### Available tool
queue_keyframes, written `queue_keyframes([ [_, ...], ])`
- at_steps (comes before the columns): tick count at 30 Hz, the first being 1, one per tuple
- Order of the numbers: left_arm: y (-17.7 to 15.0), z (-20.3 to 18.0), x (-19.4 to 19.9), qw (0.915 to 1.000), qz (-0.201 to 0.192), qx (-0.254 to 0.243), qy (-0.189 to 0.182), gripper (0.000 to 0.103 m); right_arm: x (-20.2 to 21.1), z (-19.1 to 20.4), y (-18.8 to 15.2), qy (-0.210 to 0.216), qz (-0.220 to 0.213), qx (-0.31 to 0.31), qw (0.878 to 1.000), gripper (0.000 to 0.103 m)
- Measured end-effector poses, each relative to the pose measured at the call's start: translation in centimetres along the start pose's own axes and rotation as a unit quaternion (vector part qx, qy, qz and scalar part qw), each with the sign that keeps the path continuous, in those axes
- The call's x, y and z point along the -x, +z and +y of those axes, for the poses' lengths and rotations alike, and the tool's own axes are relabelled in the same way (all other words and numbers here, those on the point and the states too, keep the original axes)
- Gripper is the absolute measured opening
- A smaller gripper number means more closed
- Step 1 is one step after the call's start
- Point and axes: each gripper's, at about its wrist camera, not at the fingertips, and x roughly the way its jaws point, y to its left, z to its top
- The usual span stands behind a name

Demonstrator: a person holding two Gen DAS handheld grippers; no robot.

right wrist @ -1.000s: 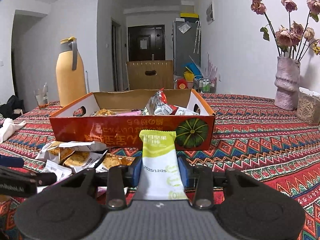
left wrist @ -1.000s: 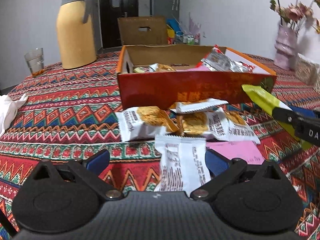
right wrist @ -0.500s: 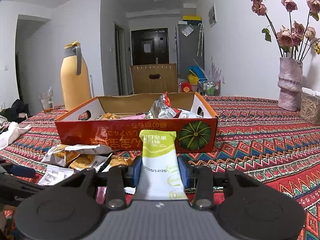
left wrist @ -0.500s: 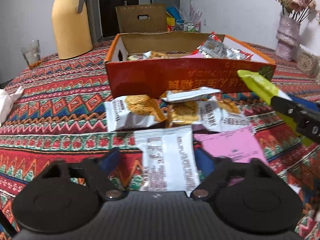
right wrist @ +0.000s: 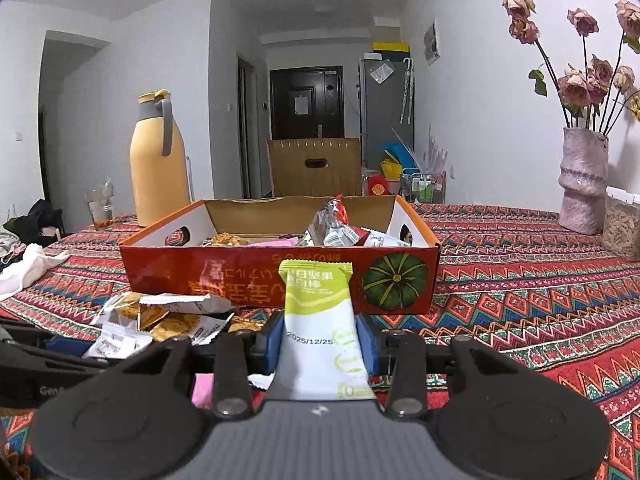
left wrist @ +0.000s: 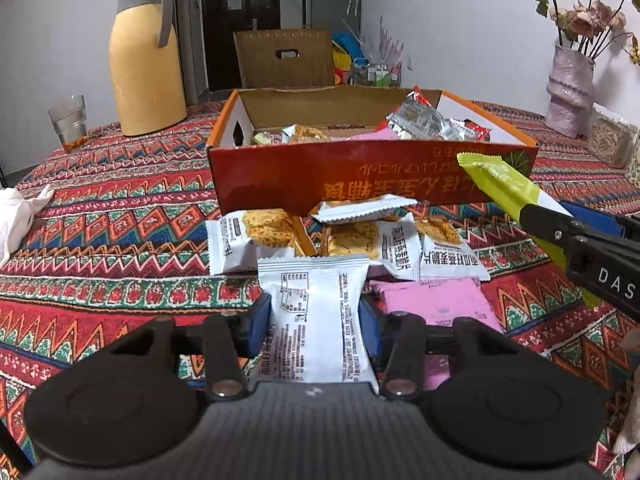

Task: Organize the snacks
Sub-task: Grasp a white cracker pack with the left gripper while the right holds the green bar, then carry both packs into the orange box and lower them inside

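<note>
Left claw (left wrist: 314, 322) pinches flat white crinkly foil snack packet (left wrist: 316, 316), right claw (right wrist: 322, 340) pinches slim green-white wrapper bar (right wrist: 320, 320), both mid-body, just short of red cardboard box (right wrist: 248, 272) ahead; judged light, limp, slippery, contents crushable.

The worktop (left wrist: 120, 248) wears a cloth of red zigzag bands. At its far left stands a yellow jug (left wrist: 146, 56) with a grey handle, and just left of it a glass (left wrist: 68, 122) with a little reddish liquid at the bottom. A crumpled white cloth (left wrist: 18, 216) lies at the left edge. On the far right a pink vase (right wrist: 582, 180) holds dried roses (right wrist: 576, 80), with a clear container (right wrist: 622, 224) beside it. Behind the worktop stands a brown chair (right wrist: 316, 166), and beyond it a dark door (right wrist: 306, 102).
</note>
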Motion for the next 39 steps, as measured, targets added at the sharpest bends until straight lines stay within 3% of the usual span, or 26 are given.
queue_keyframes([
  [22,2.5,0.4,3.0,0.9979,-0.063,0.013,0.006,0.046,2.3,-0.3,2.3,-0.005,-0.039,-0.002,0.999,0.038],
  [39,8.3,0.4,2.7,0.9932,-0.111,0.033,0.017,0.046,0.7,0.5,6.5,-0.008,-0.073,0.014,0.997,0.038],
])
